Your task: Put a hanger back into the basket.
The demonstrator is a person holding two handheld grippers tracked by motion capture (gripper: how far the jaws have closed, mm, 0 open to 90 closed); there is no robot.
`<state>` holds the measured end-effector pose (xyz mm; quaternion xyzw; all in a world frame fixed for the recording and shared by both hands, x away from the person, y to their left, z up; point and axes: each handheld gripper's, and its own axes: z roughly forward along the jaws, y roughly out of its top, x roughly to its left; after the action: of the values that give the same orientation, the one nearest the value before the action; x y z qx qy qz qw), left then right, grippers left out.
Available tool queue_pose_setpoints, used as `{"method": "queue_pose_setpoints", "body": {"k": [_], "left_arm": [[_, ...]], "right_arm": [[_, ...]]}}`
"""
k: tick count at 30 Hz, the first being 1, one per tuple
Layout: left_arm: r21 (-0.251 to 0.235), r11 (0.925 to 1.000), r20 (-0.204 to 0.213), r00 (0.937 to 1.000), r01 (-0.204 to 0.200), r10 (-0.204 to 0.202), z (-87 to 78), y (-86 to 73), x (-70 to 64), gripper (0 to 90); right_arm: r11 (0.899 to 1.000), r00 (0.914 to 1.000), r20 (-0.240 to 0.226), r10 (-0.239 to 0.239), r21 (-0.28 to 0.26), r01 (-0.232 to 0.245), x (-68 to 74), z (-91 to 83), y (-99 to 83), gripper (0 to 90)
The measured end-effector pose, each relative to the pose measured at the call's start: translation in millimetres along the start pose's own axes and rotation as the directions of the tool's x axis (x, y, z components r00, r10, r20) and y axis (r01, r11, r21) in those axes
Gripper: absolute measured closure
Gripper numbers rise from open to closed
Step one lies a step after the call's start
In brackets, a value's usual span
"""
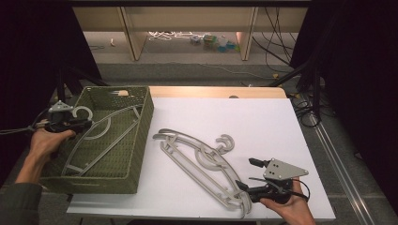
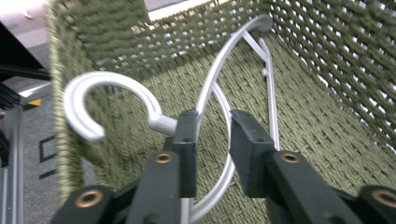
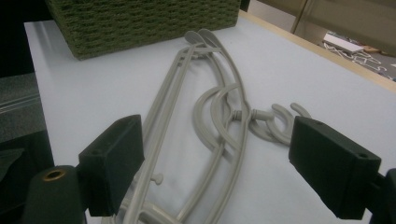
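A grey plastic hanger (image 1: pixel 114 114) lies slanted inside the green woven basket (image 1: pixel 141 140) at the table's left. My left gripper (image 1: pixel 87 123) reaches over the basket's left rim by the hanger's hook. In the left gripper view that gripper (image 2: pixel 212 140) is open. The hanger's curved arm (image 2: pixel 219 60) runs down between the jaws against the left one, and the hook (image 2: pixel 107 81) curls off to the left. Two more grey hangers (image 1: pixel 202 154) lie stacked on the white table. My right gripper (image 1: pixel 245 173) stands wide open at their near end, and the hangers (image 3: pixel 236 88) stretch away below the jaws.
The white tabletop (image 1: pixel 263 122) is bare to the right of the hangers and behind them. The basket (image 3: pixel 140 23) sits at the far end of the hangers. Beyond the table's wooden back edge (image 1: pixel 216 91) are floor, cables and shelf legs. Dark stands flank both sides.
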<state>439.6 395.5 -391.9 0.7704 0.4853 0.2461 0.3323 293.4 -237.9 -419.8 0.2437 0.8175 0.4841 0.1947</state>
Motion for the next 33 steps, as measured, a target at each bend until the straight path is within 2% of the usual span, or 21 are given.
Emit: {"method": "queue_pose_setpoints", "body": {"k": [1, 2, 3, 4, 5, 6, 8, 10, 12, 14, 16, 19, 20, 24, 28, 31, 33], "left_arm": [[-0.005, 0.9995, -0.008, 0.9995, 0.031, -0.031, -3.1, 1.1, -0.6, 64.8], [-0.048, 0.9953, -0.022, 0.9961, 0.084, -0.085, -5.6, 2.0, -1.6, 59.6], [-0.051, 0.9956, -0.026, 0.9964, 0.079, -0.080, -11.4, 3.0, 1.6, 57.4], [-0.070, 0.9933, -0.031, 0.9951, 0.092, -0.094, -16.7, 4.0, 2.9, 55.6], [-0.111, 0.9859, -0.046, 0.9903, 0.125, -0.131, -22.3, 5.0, 3.5, 53.8], [-0.118, 0.9845, -0.055, 0.9890, 0.130, -0.137, -26.6, 5.6, 4.8, 48.3], [-0.138, 0.9814, -0.078, 0.9864, 0.133, -0.145, -38.8, 6.7, 8.4, 46.6], [-0.157, 0.9766, -0.088, 0.9829, 0.147, -0.162, -51.8, 7.4, 12.0, 44.3], [-0.167, 0.9741, -0.107, 0.9793, 0.152, -0.172, -64.6, 7.9, 14.3, 42.8], [-0.174, 0.9696, -0.114, 0.9744, 0.172, -0.193, -77.0, 8.3, 12.9, 39.4], [-0.176, 0.9690, -0.112, 0.9744, 0.174, -0.195, -84.7, 7.8, 8.0, 36.7], [-0.177, 0.9687, -0.094, 0.9768, 0.174, -0.193, -94.8, 7.2, -5.8, 33.2], [-0.186, 0.9652, -0.085, 0.9756, 0.184, -0.202, -98.8, 7.5, -12.8, 32.4], [-0.224, 0.9551, -0.041, 0.9773, 0.194, -0.208, -111.5, 9.9, -35.4, 30.0], [-0.246, 0.9563, 0.001, 0.9867, 0.158, -0.162, -125.2, 14.5, -65.8, 29.2], [-0.273, 0.9520, 0.037, 0.9903, 0.139, -0.134, -131.8, 15.8, -89.3, 28.6], [-0.272, 0.9543, 0.061, 0.9919, 0.124, -0.111, -133.7, 16.4, -105.3, 28.2]], "right_arm": [[1.000, 1.0000, 0.006, 0.000, -0.010, 0.000, 0.0, 0.7, -0.1, 18.8], [1.000, 1.0000, 0.005, -0.001, -0.009, 0.001, 0.0, 0.6, -0.1, 18.8], [1.000, 1.0000, 0.004, 0.002, -0.006, -0.002, 0.4, 0.4, -0.1, 18.8], [1.000, 1.0000, 0.006, -0.001, -0.009, 0.001, 0.3, 0.4, 0.0, 18.8], [1.000, 1.0000, 0.008, -0.003, -0.010, 0.003, 0.3, 0.3, 0.3, 18.8], [1.000, 1.0000, 0.004, -0.002, -0.003, 0.002, 0.3, -1.1, 1.2, 18.8], [1.000, 1.0000, 0.006, -0.002, 0.001, 0.002, 0.4, -1.8, 1.4, 18.8], [1.000, 0.9999, 0.010, -0.003, -0.018, 0.004, 0.0, -0.7, 0.8, 18.8], [1.000, 1.0000, 0.005, 0.001, -0.004, -0.001, -0.9, -1.4, 1.1, 18.7], [1.000, 1.0000, 0.003, -0.003, -0.005, 0.003, -0.7, -1.2, 1.0, 18.7], [1.000, 1.0000, 0.003, -0.006, -0.006, 0.006, -0.6, -1.1, 1.5, 18.7], [1.000, 1.0000, 0.005, -0.008, -0.011, 0.008, -0.6, -0.6, 1.5, 18.7], [1.000, 1.0000, 0.004, -0.008, -0.011, 0.008, -0.6, -0.6, 1.6, 18.7], [1.000, 1.0000, 0.004, -0.007, -0.010, 0.007, 0.3, 0.2, 2.4, 18.5], [1.000, 0.9999, 0.006, -0.010, -0.013, 0.010, 0.5, 0.5, 2.6, 18.5], [1.000, 0.9999, 0.009, -0.011, -0.014, 0.012, -0.1, -0.5, 2.2, 18.5], [1.000, 0.9999, 0.010, -0.009, -0.016, 0.009, -0.3, -0.4, 2.6, 18.3]]}}
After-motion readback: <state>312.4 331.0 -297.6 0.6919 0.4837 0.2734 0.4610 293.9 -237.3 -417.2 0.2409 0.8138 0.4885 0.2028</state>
